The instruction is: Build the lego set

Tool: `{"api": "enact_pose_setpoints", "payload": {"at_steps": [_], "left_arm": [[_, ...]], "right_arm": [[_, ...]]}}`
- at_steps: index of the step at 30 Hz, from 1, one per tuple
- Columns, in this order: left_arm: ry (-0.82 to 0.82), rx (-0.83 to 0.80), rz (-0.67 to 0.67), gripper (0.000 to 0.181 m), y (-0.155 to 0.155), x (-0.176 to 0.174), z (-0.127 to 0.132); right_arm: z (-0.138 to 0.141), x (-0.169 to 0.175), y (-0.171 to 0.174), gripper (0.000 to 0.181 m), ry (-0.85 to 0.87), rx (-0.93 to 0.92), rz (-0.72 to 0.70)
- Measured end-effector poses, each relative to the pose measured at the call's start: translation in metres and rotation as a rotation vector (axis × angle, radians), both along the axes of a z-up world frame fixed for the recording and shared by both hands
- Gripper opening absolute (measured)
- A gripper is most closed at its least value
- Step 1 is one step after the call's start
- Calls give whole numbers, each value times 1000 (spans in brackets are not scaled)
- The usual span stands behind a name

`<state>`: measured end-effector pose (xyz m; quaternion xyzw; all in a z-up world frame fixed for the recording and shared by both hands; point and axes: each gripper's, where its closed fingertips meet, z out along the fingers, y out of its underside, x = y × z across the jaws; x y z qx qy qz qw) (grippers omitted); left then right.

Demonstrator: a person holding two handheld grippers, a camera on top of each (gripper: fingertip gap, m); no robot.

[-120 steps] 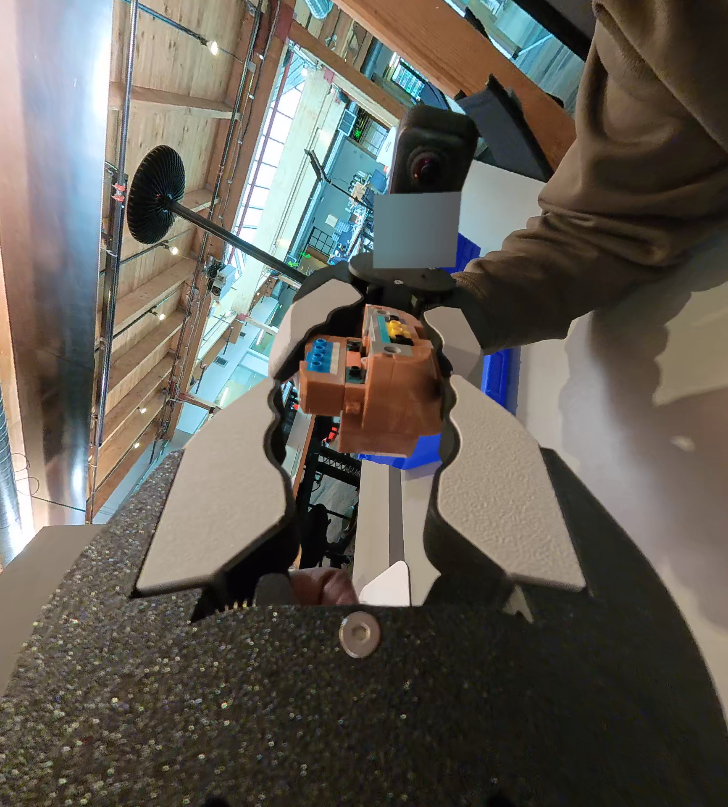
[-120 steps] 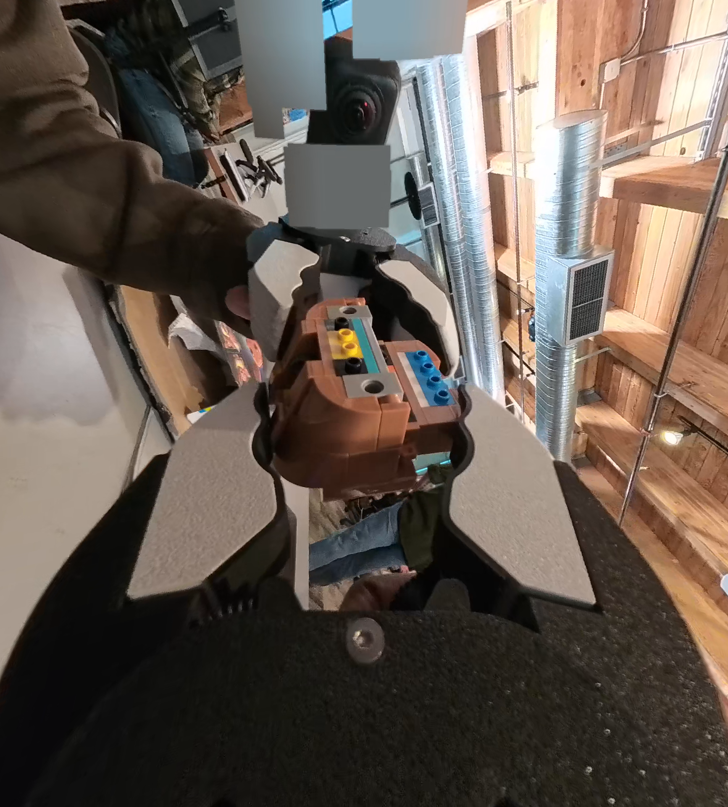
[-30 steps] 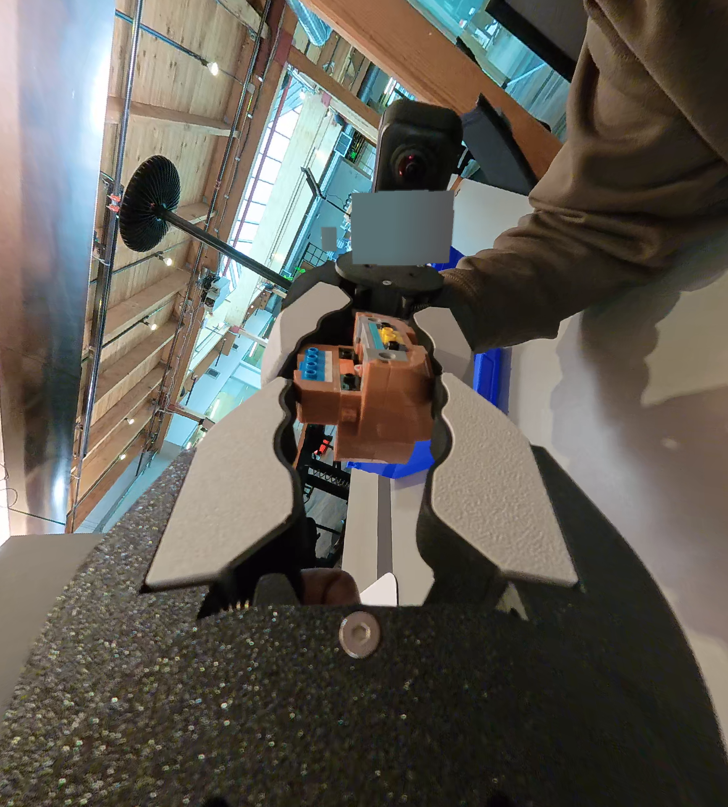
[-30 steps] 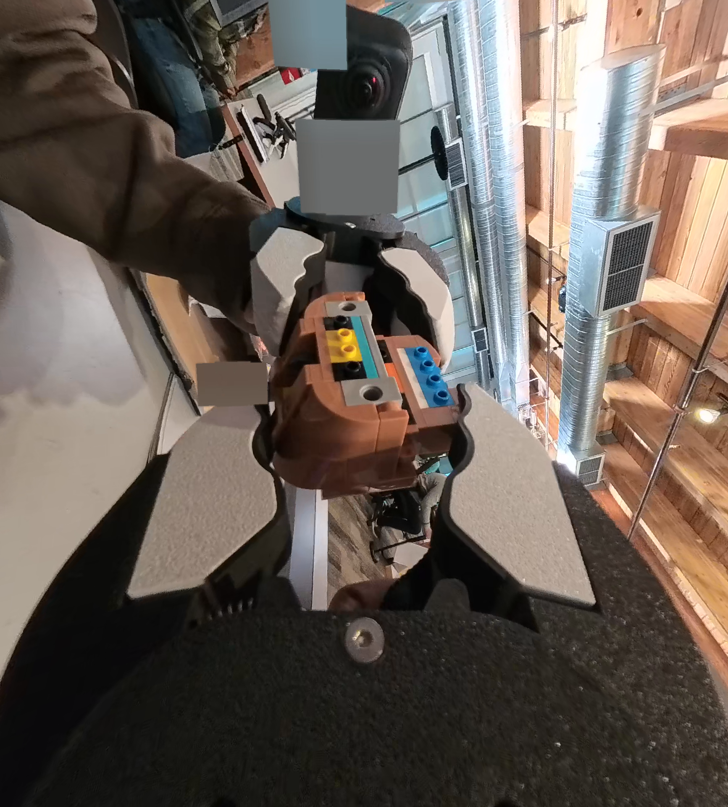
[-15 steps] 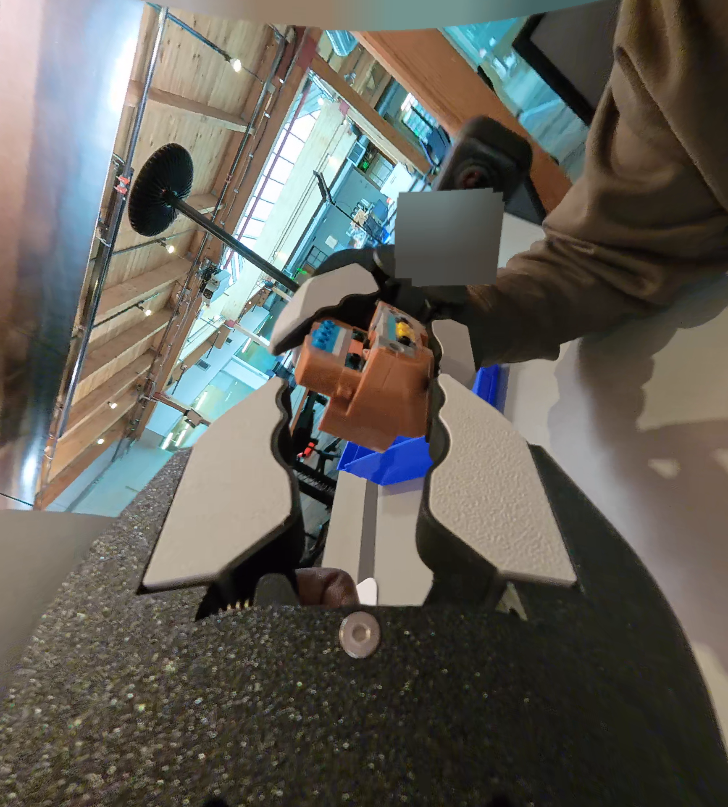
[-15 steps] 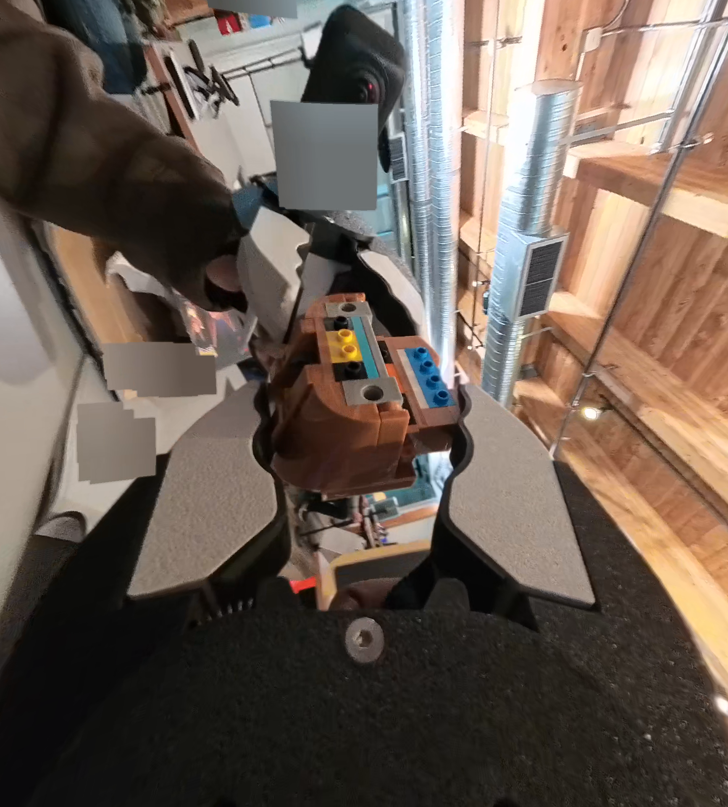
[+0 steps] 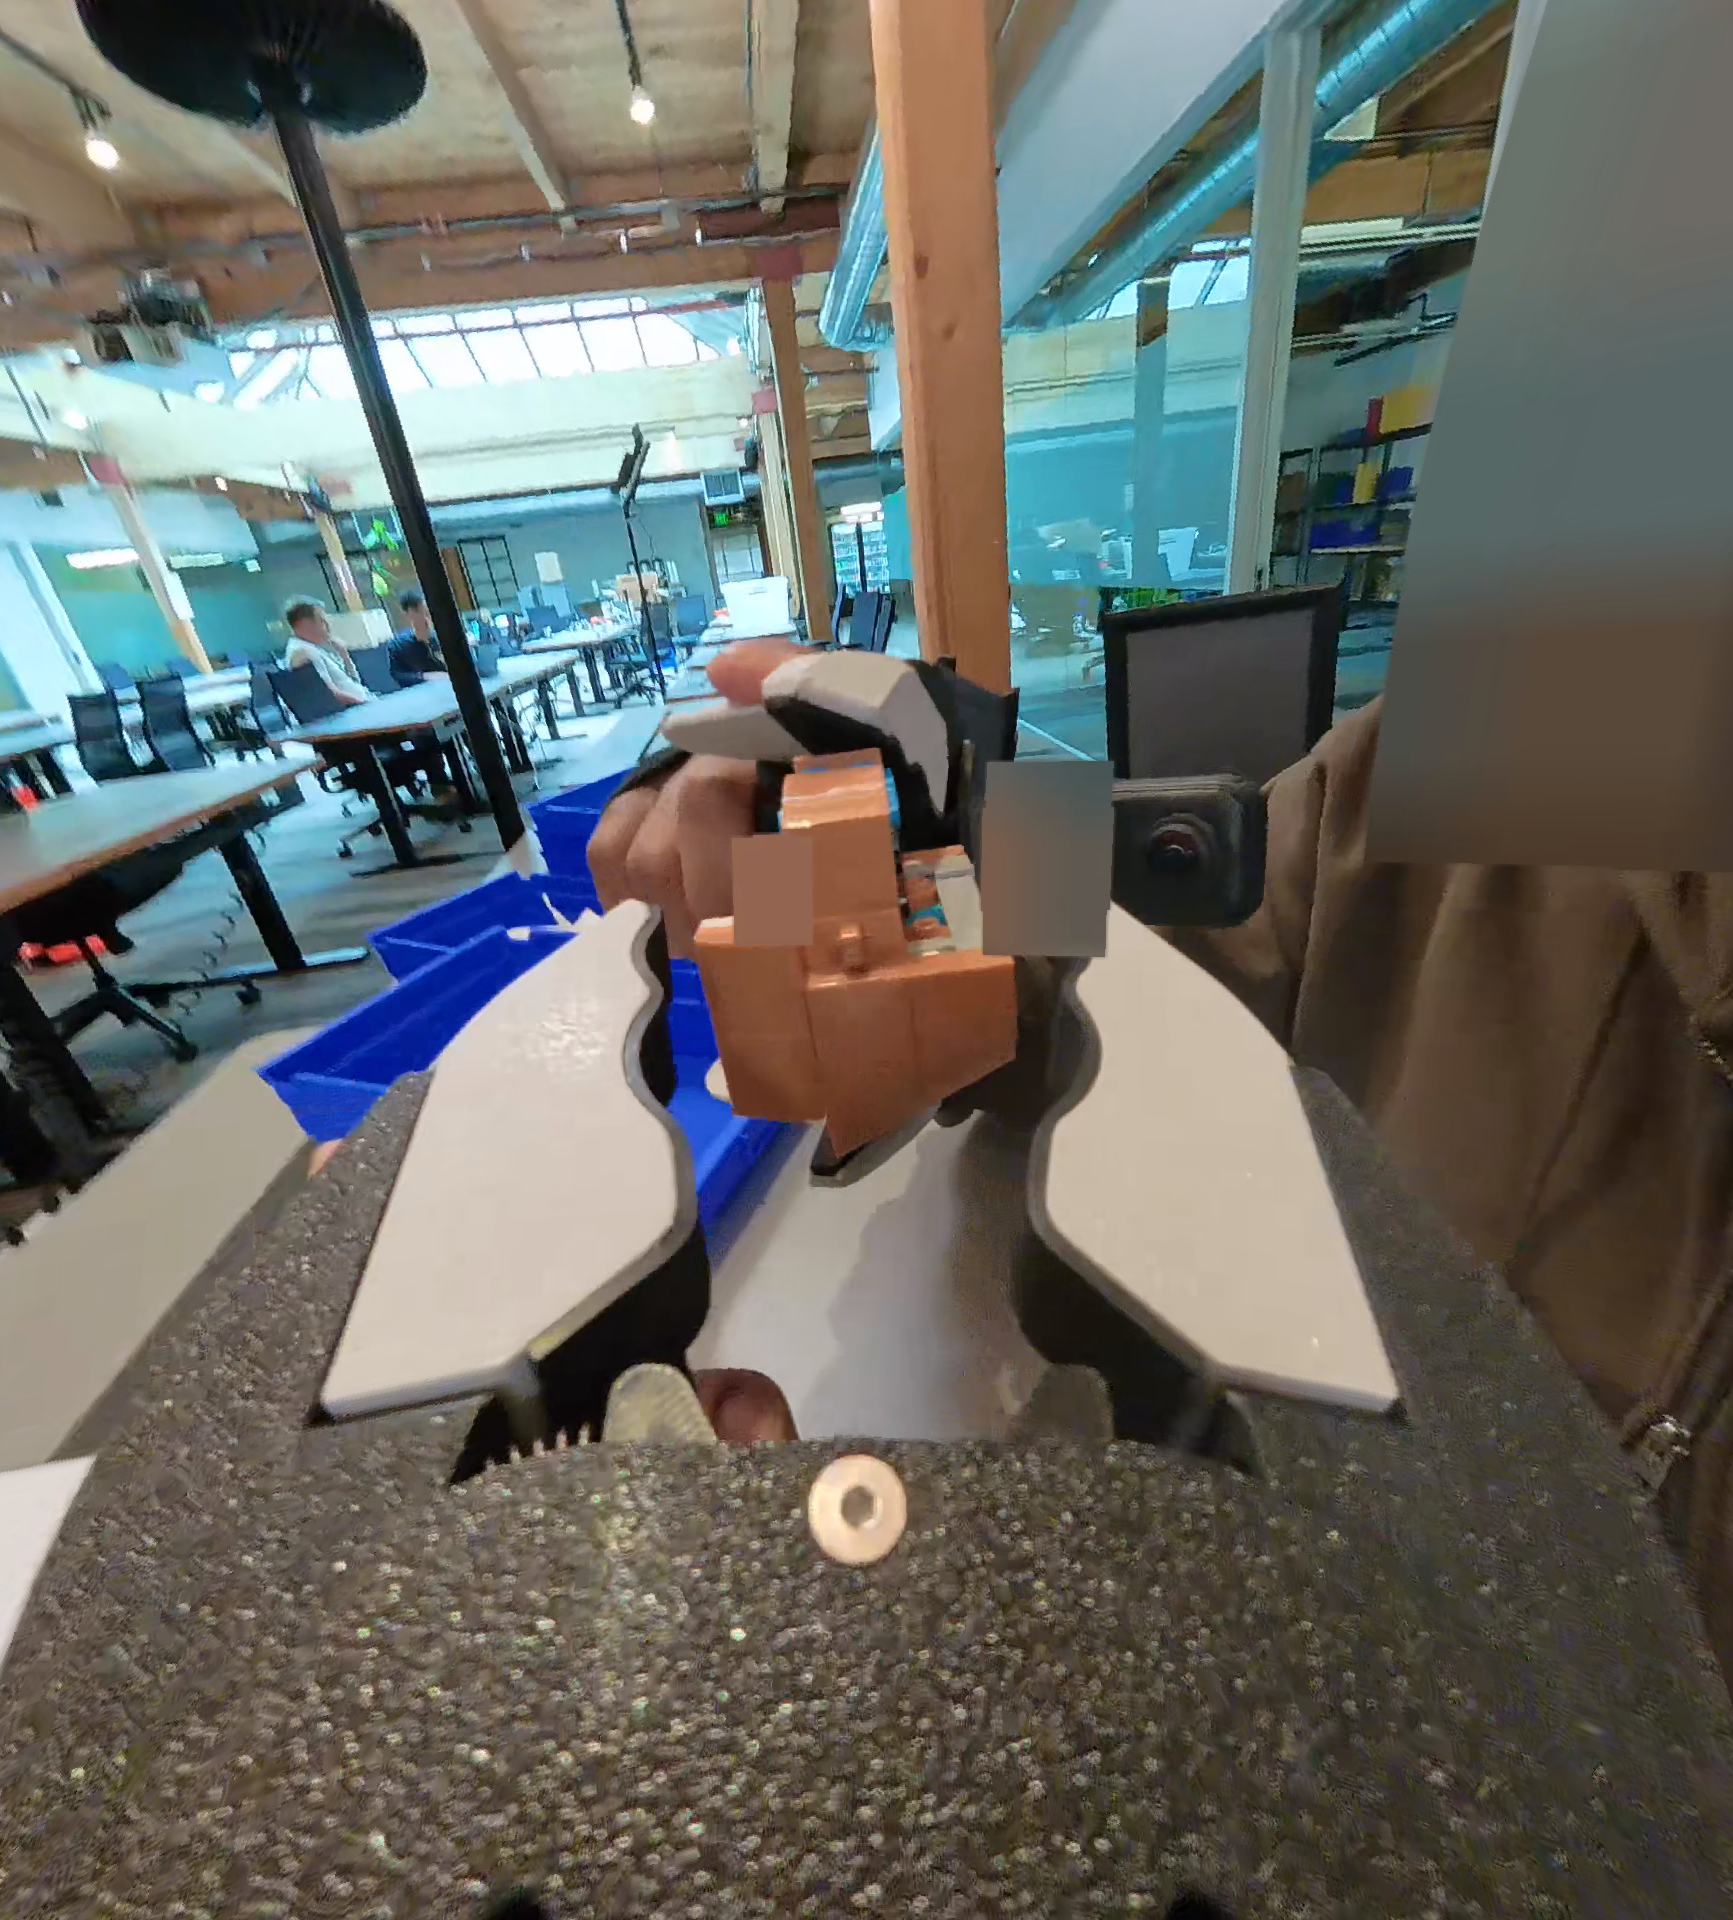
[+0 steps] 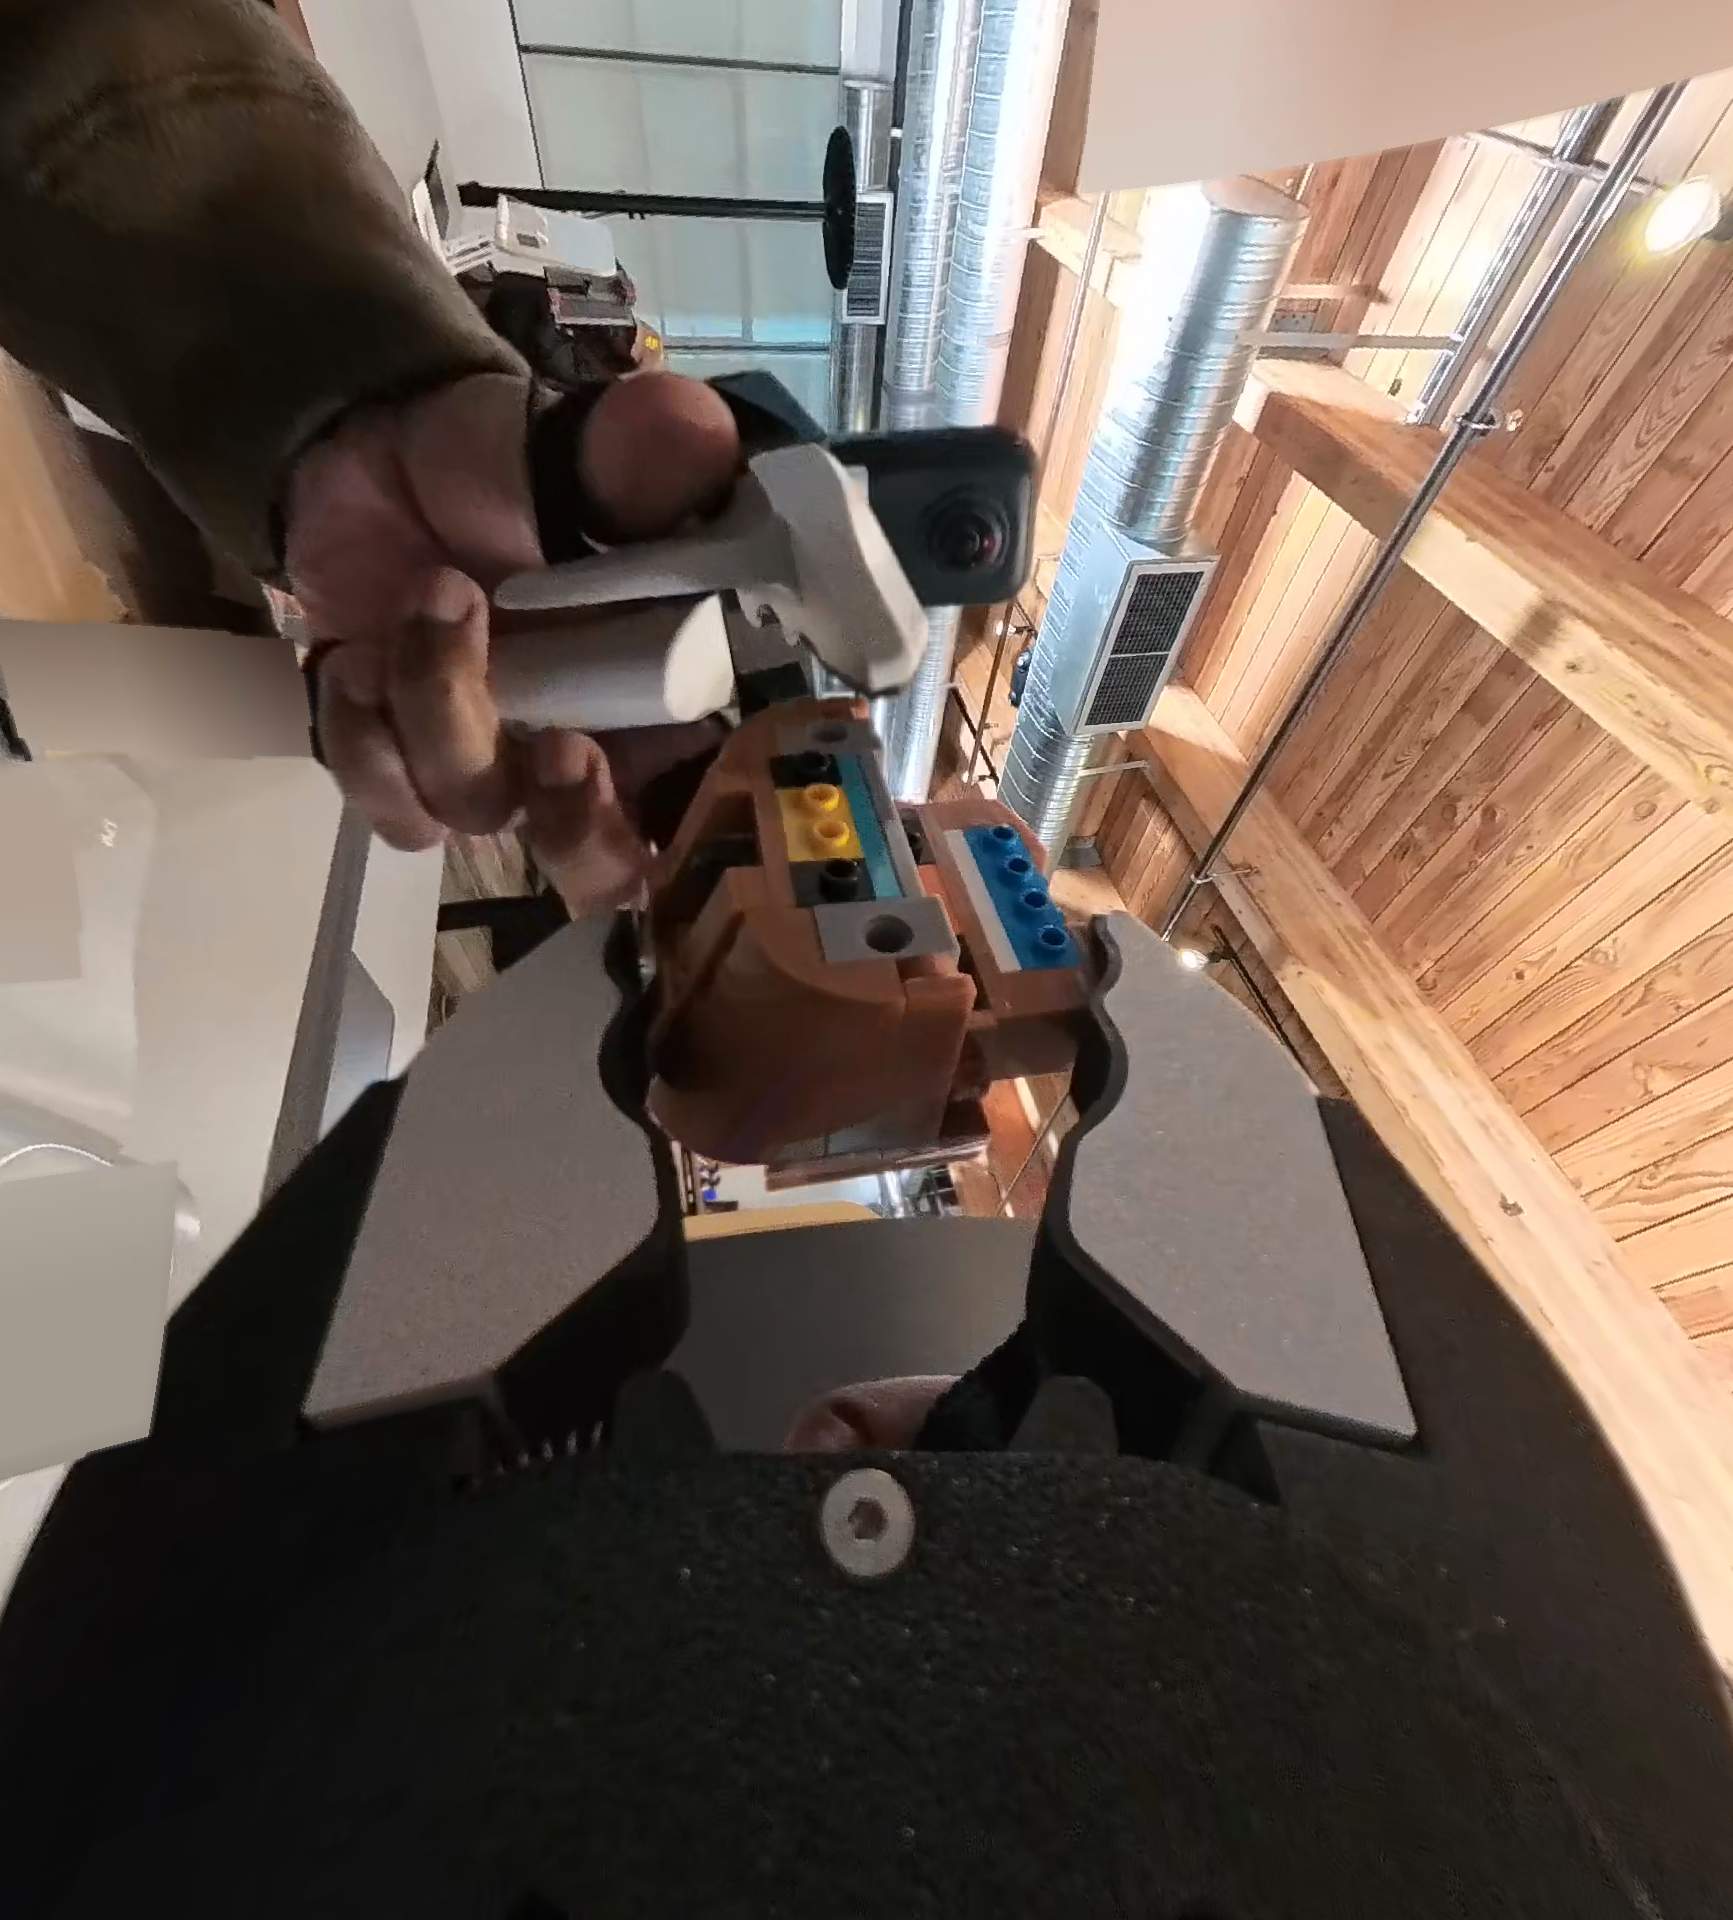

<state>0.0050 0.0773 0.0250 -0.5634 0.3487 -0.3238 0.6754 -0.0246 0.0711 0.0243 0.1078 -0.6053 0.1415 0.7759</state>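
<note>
Lego build (image 8: 820,997) upright-ish, studs sideways

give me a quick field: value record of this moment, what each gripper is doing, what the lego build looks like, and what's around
held object: brown lego build, in the air between both grippers
visible bricks: blue studded plate, yellow brick, teal strip, grey plate with a hole
right gripper: shut on the build, fingers pressing its two sides
left gripper: open, build sits between its fingers with a gap on one side
nearby: blue bins below the build on a grey table
person: brown sleeve, hand on the far gripper's handle
setting: open office with wooden beams
</note>
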Motion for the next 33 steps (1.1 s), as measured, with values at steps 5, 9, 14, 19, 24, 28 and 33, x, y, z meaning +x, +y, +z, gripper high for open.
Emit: {"api": "enact_pose_setpoints", "payload": {"at_steps": [5,9,14,19,24,28,33], "left_arm": [[40,-77,15,67,10,11,-14],[7,-71,48,65,15,11,-11],[65,83,144,65,17,9,-4],[233,368,390,64,19,1,9],[308,475,491,64,19,5,12],[371,490,523,63,21,7,9],[423,459,534,64,25,3,3]], "right_arm": [[-3,-2,0,81,12,20,-8],[-1,-2,3,81,16,-10,0],[4,-2,9,82,10,-87,15],[7,-1,24,86,-1,-151,2],[3,-2,29,83,-10,-178,-5],[2,-3,29,82,-4,-168,-15],[1,-4,32,81,8,-140,-44]]}}
